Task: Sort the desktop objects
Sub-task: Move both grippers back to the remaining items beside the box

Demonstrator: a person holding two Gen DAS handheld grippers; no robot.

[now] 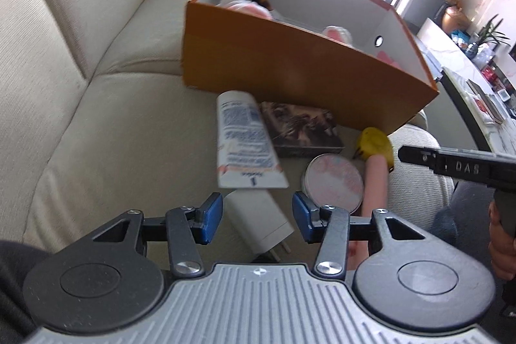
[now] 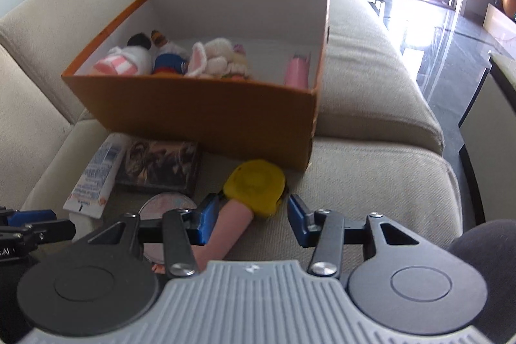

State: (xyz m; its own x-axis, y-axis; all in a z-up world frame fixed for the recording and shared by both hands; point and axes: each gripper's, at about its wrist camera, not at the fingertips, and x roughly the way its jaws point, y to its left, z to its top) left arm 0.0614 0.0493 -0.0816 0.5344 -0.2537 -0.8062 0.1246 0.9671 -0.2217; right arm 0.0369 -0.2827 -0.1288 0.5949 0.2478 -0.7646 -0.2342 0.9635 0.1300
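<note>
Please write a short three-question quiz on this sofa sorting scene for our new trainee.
1. True or false: the orange box already holds soft toys.
2. Which lies nearest the left gripper: A the white charger, B the yellow tape measure, C the dark book?
3. What is the right gripper holding?

Key: 1 true. 2 A. 3 Nothing; its jaws stand open over the pink cylinder.

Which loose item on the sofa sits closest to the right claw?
The pink cylinder, lying by the claw's left finger with the yellow tape measure at its far end. The tin, tube and book lie further left.
</note>
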